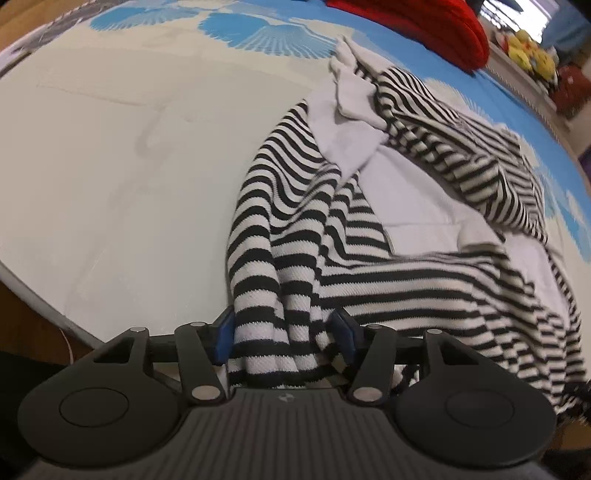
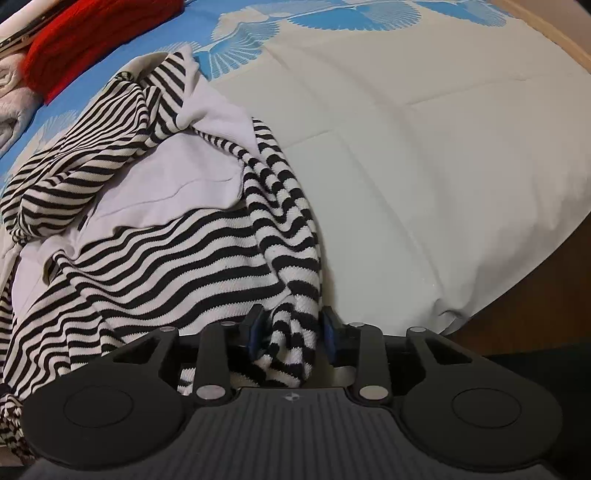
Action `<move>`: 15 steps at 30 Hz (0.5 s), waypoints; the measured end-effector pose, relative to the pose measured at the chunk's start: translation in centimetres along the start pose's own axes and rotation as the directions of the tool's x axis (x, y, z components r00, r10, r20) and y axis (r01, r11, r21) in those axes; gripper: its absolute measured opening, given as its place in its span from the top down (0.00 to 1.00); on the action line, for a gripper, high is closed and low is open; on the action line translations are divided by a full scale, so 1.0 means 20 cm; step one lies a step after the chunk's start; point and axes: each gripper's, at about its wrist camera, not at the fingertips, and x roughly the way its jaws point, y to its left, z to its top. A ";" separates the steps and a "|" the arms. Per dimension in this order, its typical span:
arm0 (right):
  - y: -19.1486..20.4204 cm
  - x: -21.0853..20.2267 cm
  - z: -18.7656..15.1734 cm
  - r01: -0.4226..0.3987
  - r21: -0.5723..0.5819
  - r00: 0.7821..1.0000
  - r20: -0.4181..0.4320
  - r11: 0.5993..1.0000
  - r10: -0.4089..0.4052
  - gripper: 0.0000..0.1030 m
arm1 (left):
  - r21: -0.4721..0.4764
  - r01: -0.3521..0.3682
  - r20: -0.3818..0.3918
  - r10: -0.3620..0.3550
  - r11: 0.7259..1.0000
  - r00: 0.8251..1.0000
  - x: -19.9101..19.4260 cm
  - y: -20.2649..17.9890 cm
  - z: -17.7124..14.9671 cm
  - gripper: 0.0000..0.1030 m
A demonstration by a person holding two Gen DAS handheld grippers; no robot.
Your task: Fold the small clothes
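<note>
A black-and-white striped garment (image 1: 424, 280) with white inner panels lies crumpled on a bed; it also shows in the right wrist view (image 2: 173, 254). My left gripper (image 1: 282, 334) is shut on a bunched striped edge of it at the near side, cloth filling the space between the blue pads (image 1: 223, 338). My right gripper (image 2: 291, 334) is shut on another bunched striped edge, cloth pinched between its blue pads (image 2: 255, 334). Both held parts hang slightly lifted towards me.
The bed cover (image 1: 122, 158) is white with a blue shell-print band at the far side. A red knitted item (image 1: 436, 26) lies at the far edge, also in the right wrist view (image 2: 92, 33). Soft toys (image 1: 532, 51) sit beyond.
</note>
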 end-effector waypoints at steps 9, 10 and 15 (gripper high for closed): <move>0.02 -0.01 -0.01 -0.027 -0.038 1.000 -0.001 0.999 0.027 0.79 | 0.038 0.004 0.028 -0.005 0.999 1.000 -0.03 -0.01 0.00 0.81; 0.02 -0.02 -0.01 -0.028 -0.041 1.000 0.000 0.999 0.028 0.79 | 0.037 0.004 0.025 -0.005 0.999 1.000 -0.02 -0.01 0.00 0.80; 0.02 -0.01 -0.01 -0.027 -0.033 1.000 -0.015 0.999 0.026 0.76 | 0.017 0.001 0.001 -0.001 1.000 1.000 -0.01 0.02 0.00 0.65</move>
